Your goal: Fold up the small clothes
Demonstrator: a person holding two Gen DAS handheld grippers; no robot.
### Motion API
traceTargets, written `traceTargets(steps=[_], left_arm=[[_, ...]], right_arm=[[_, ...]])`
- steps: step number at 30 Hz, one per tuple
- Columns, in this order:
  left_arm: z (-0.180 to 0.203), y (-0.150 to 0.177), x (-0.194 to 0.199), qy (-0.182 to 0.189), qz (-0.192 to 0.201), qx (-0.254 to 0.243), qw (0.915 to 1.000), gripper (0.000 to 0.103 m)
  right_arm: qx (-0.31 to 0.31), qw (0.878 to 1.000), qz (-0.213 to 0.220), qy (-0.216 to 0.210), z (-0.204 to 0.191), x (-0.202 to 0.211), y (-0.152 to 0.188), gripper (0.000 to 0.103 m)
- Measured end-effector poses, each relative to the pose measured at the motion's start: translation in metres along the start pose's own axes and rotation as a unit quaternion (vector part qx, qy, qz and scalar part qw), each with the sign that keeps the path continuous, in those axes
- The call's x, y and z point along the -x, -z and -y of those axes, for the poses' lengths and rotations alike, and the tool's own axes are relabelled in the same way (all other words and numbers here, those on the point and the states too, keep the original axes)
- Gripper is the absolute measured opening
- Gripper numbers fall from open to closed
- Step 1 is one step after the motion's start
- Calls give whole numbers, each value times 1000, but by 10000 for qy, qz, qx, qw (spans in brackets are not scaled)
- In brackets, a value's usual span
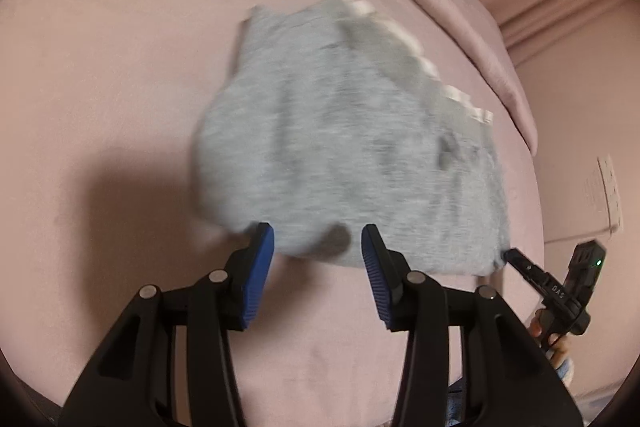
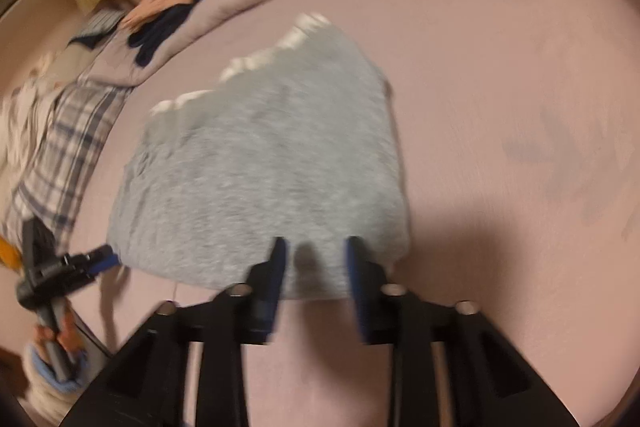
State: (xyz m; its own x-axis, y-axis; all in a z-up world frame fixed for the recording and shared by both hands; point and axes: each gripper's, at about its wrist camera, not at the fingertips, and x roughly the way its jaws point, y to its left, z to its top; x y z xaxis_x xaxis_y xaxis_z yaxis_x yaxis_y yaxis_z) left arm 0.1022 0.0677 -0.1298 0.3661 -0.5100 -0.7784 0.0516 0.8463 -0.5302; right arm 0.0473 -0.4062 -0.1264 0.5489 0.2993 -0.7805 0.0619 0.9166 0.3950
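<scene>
Reading "DAS" on right gripper (image 1: 510,255) — beside grey garment (image 1: 352,147).

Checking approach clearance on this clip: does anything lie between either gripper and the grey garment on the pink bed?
Nothing visible does. The grey garment lies alone on the pink cover. The left gripper and right gripper stand at its near edge, jaws apart. The other clothes lie off to the side.

Matt grey knit garment (image 1: 352,147) on seemingly velvety pink cover (image 1: 120,67).
</scene>
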Motion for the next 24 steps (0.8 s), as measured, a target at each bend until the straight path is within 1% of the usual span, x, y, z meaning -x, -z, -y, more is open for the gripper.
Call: traceTargets(steps=[1,2,3,5,7,9,10,12,14,15,16,17,19,21,24], left_arm=[[10,-1,0,29,59,-118,9999,49],[20,-2,0,-27,143,-233,9996,55],[26,-2,-2,-91,205,-316,9992,57],[34,-4,-8,-196,282,-457,9984,57],[30,-3,-16,-426,228,-401,9980,57],[17,0,-17,-300,123,-225,9992,57],[13,1,-16,-250,101,-155,9995,57],[7,4,-13,-268,100,-93,9995,57],[5,4,-10,-168,104,-27,9998,57],[7,5,-9,-110,103,-12,9999,57],[10,5,-10,-57,96,-8,9999,60],[12,6,-10,-23,91,-17,10000,64],[16,7,-8,-3,93,-50,9999,64],[15,8,-6,36,100,9,9999,64],[4,13,5,237,212,318,9990,64]], right_arm=[[184,9998,93,-19,-14,1,3,41],[353,9992,159,-70,-26,0,1,41],[502,9985,213,-95,-37,-3,-1,41],[733,9970,249,-43,-48,-10,-2,41],[900,9958,156,55,-56,-23,0,41],[816,9965,-80,172,-49,-30,7,41],[686,9975,-133,118,-42,-31,11,41],[282,9994,-159,-99,-22,-27,18,41],[-337,9979,-151,-533,3,-20,26,42],[-650,9949,-150,-753,15,-17,30,45],[-951,9909,-146,-944,27,-15,35,56],[-1174,9879,-137,-1000,35,-13,40,60],[-1563,9815,-85,-1101,49,-10,50,61],[-1734,9770,-40,-1243,56,-6,56,61],[-1501,9816,42,-1180,44,-1,54,61]])
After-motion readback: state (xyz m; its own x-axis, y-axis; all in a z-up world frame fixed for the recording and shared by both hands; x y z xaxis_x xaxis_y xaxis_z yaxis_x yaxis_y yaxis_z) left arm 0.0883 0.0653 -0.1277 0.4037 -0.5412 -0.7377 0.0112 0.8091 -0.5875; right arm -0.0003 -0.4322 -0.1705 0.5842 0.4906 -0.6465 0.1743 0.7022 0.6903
